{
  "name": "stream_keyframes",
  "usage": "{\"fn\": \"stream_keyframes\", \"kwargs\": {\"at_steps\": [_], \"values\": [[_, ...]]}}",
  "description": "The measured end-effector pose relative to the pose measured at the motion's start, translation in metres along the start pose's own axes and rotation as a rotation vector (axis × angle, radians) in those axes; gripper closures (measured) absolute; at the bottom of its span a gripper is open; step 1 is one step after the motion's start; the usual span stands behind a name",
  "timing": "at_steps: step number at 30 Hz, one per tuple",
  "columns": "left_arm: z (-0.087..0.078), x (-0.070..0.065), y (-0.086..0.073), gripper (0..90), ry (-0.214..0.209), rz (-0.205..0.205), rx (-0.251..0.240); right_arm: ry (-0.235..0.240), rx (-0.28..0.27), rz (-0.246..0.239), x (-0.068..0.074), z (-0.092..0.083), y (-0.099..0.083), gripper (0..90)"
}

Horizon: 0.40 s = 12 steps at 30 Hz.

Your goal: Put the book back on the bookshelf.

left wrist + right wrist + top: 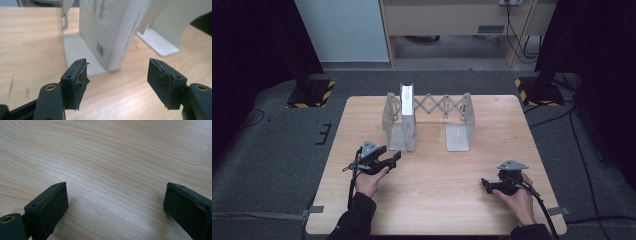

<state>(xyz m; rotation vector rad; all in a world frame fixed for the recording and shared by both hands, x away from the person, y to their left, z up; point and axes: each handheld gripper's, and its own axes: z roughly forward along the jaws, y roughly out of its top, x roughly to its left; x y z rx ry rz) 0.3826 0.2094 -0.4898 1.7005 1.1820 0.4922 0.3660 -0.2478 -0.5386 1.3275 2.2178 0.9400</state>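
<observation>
The left gripper (117,82) is just in front of the white book (112,30), jaws open with nothing between them. The book stands upright in the grey rack (427,120) on the tabletop (437,175), so putting it there looks done. The right gripper (115,207) rests well to the right of the book, jaws open and empty; next, the left one should pull back without bumping the book.

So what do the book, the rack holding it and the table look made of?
Book: paper with a smooth, slightly glossy cover, going by the printed barcode and soft sheen. Rack: probably thin painted sheet metal, matte pale grey, with bent flat plates and a scissor lattice. Table: light wood or wood-look laminate; the grain lines show, either is possible.
</observation>
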Motion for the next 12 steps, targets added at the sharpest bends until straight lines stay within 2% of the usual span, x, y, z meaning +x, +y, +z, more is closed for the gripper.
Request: {"fn": "stream_keyframes", "kwargs": {"at_steps": [1, 2, 5, 7, 11, 12], "values": [[-0.007, 0.003, -0.007, 29.9, -0.002, -0.008, 0.022, 0.000, -0.001, -0.001, 0.000, 0.000, 0.000, 6.1], [-0.007, 0.003, -0.007, 29.3, -0.002, -0.008, 0.022, 0.000, -0.001, -0.001, 0.000, 0.000, 0.000, 6.1], [-0.015, 0.009, -0.019, 28.8, -0.002, 0.003, 0.060, 0.000, 0.000, -0.001, 0.000, 0.000, 0.000, 6.1], [-0.020, 0.013, -0.027, 26.0, 0.014, 0.021, 0.080, 0.000, 0.000, 0.000, 0.000, 0.000, 0.000, 6.1], [-0.028, 0.023, -0.038, 24.0, 0.033, 0.012, 0.129, -0.004, -0.004, -0.001, 0.000, 0.000, 0.000, 7.5], [-0.030, 0.025, -0.041, 23.8, 0.040, 0.013, 0.138, -0.005, -0.007, -0.005, 0.000, -0.001, 0.000, 10.6]]}}
